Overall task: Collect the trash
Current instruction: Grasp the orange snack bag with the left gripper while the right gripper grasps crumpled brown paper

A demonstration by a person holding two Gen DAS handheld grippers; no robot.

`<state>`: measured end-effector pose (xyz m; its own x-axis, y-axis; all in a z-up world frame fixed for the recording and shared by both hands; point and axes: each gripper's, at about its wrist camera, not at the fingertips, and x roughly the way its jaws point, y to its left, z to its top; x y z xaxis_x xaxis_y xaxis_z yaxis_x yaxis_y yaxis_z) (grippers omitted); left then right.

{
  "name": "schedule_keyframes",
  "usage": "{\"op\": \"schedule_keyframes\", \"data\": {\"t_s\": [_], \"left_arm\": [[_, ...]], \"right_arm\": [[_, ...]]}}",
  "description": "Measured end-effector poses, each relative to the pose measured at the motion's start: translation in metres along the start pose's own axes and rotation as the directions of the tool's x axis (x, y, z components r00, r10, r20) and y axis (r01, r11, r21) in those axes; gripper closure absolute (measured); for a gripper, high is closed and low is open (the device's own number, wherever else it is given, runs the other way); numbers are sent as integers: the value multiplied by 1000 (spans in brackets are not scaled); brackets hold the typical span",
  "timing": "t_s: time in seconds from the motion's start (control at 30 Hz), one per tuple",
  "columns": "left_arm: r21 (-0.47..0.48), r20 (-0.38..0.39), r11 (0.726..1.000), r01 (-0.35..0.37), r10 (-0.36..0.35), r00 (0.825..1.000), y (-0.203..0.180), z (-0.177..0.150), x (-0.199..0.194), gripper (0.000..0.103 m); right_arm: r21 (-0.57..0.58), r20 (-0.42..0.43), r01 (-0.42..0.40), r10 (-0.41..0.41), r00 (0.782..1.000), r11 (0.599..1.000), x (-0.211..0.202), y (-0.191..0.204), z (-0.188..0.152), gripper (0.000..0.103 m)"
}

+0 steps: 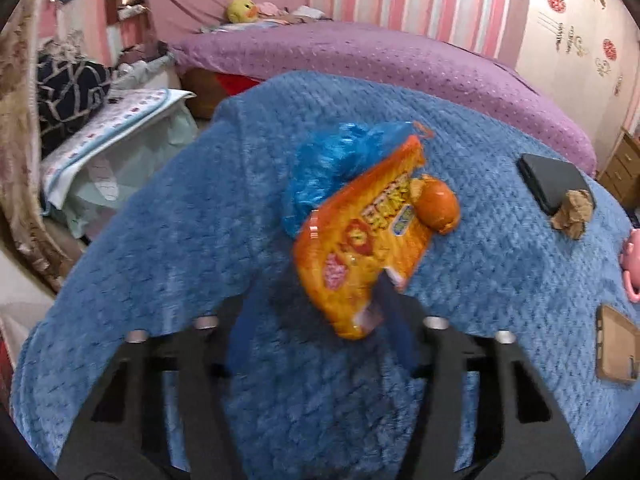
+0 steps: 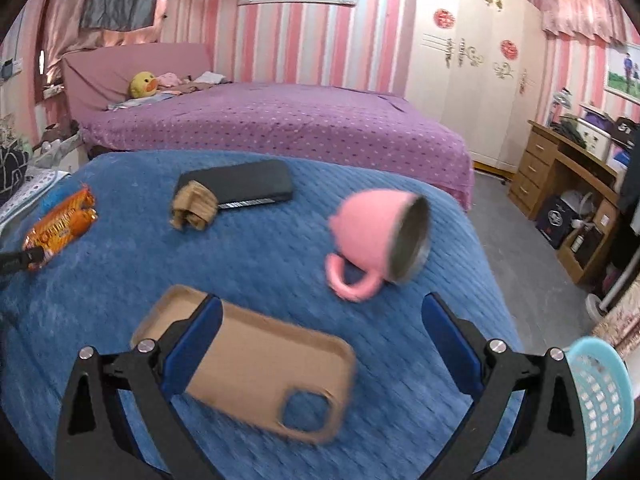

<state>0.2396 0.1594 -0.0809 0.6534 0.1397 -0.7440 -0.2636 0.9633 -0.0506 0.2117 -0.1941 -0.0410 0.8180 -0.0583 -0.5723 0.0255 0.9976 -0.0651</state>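
Note:
An orange snack wrapper [image 1: 360, 240] lies on the blue blanket [image 1: 180, 240], partly over a crumpled blue plastic bag [image 1: 332, 168], with an orange sausage-shaped packet [image 1: 438, 204] beside it. My left gripper [image 1: 320, 320] is blurred; its right finger touches the wrapper's near corner, and I cannot tell whether the jaws grip it. The wrapper also shows at the left of the right wrist view [image 2: 60, 226]. A crumpled brown paper wad [image 2: 194, 206] rests against a black phone [image 2: 244, 186]. My right gripper [image 2: 320, 320] is open above the blanket. A light blue basket [image 2: 600, 404] is at the lower right.
A tan phone case [image 2: 256, 372] lies under my right gripper's left finger. A pink cup [image 2: 380, 240] lies tipped on its side. A purple bed [image 2: 280, 120] stands behind, a wooden desk [image 2: 560, 168] at the right, and a cluttered side table [image 1: 112, 140] at the left.

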Motion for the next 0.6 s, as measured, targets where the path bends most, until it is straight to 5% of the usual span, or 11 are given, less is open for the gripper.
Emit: {"op": "schedule_keyframes", "data": {"t_s": [0.2,0.4,0.6], "left_arm": [[33,54,998,44,-46,997,-10,10,-17,99],[44,142,998,33,-39,989,-10,21,-34,99],[31,128,1000,4,-8,992,-6,27,-25,99]], "right_arm": [[-43,-7,-64,64,998,997,26,37,31,6],[-87,-43,-88,85,995,992,59,65,52,6],[-104,-99,-153,143,985,983,94,90,66,8]]}}
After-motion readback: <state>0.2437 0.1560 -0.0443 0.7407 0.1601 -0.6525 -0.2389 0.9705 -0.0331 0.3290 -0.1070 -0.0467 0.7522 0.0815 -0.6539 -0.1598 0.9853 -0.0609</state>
